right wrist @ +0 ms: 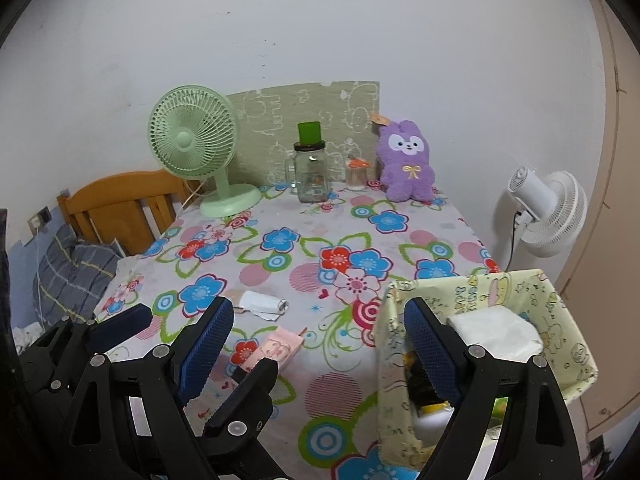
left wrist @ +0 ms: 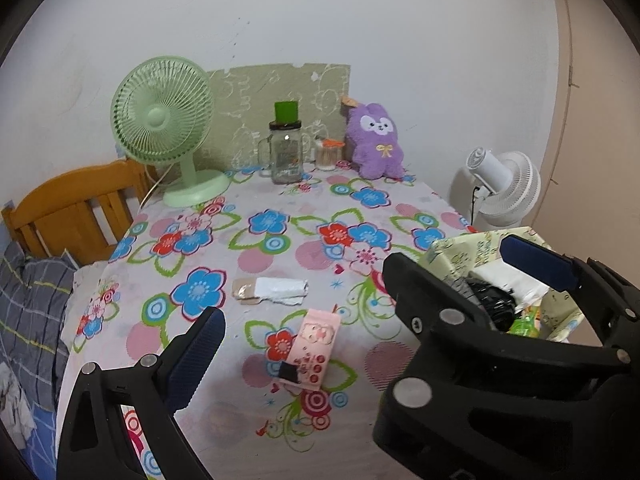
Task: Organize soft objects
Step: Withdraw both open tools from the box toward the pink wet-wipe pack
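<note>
A purple plush bunny (left wrist: 376, 142) leans against the wall at the table's far edge; it also shows in the right wrist view (right wrist: 407, 162). A pink packet (left wrist: 314, 350) and a white crumpled wrapper (left wrist: 276, 290) lie on the floral tablecloth. A yellow fabric basket (right wrist: 560, 300) at the right edge holds white tissue (right wrist: 494, 332) and other items. My left gripper (left wrist: 360, 312) is open and empty above the table's front. My right gripper (right wrist: 318, 344) is open and empty, its right finger (right wrist: 430, 354) over the basket. The other gripper's fingers cross into each view.
A green desk fan (left wrist: 164, 128), a glass jar with a green lid (left wrist: 286, 152) and a small toothpick holder (left wrist: 327, 154) stand at the back. A white fan (left wrist: 504, 184) stands right of the table. A wooden bed headboard (left wrist: 76, 208) and grey bedding (left wrist: 28, 300) are at the left.
</note>
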